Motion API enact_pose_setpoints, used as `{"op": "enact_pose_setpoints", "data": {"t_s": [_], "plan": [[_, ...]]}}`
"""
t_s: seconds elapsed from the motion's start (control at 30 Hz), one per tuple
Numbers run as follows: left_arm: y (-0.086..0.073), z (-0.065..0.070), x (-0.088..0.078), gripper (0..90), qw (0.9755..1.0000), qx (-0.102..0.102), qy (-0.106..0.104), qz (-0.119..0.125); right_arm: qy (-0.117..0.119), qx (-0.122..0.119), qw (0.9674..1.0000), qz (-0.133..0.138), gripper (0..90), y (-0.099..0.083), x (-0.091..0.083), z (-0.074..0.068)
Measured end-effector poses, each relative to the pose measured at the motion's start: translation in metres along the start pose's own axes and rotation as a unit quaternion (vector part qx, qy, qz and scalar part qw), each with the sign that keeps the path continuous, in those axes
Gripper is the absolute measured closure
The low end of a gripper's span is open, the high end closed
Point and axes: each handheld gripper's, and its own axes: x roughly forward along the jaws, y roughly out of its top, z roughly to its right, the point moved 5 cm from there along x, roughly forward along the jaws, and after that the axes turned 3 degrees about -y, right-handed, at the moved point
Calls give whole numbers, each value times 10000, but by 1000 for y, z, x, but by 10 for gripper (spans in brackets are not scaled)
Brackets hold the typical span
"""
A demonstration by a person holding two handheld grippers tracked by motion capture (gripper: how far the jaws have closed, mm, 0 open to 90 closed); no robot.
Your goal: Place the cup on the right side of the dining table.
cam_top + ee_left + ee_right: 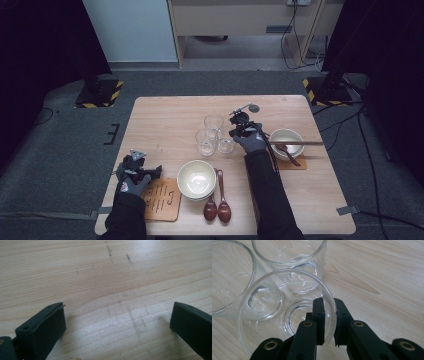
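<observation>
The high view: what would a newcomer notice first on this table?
Three clear glasses cluster at the table's middle, and the right gripper has its jaws pinched on the rim of the nearest glass. Nearer the person sit a pale bowl and two dark spoons. The left gripper rests open over bare wood.

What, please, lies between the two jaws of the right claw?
In the right gripper view, the rim wall of the nearest glass sits between the jaws of the right claw, one jaw inside and one outside, pinching it.

Clear glass; black fingers
</observation>
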Motion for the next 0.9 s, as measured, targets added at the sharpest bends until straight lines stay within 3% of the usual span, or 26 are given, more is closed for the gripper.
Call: {"op": "enact_pose_setpoints", "data": {"t_s": [0.4,0.9], "plan": [[0,0,0,0,10000,0,-1,0,95,102,9998,138,826,-3,-10,7],[0,0,0,0,10000,1,0,0,37,233,9983,538,827,1,-38,23]]}}
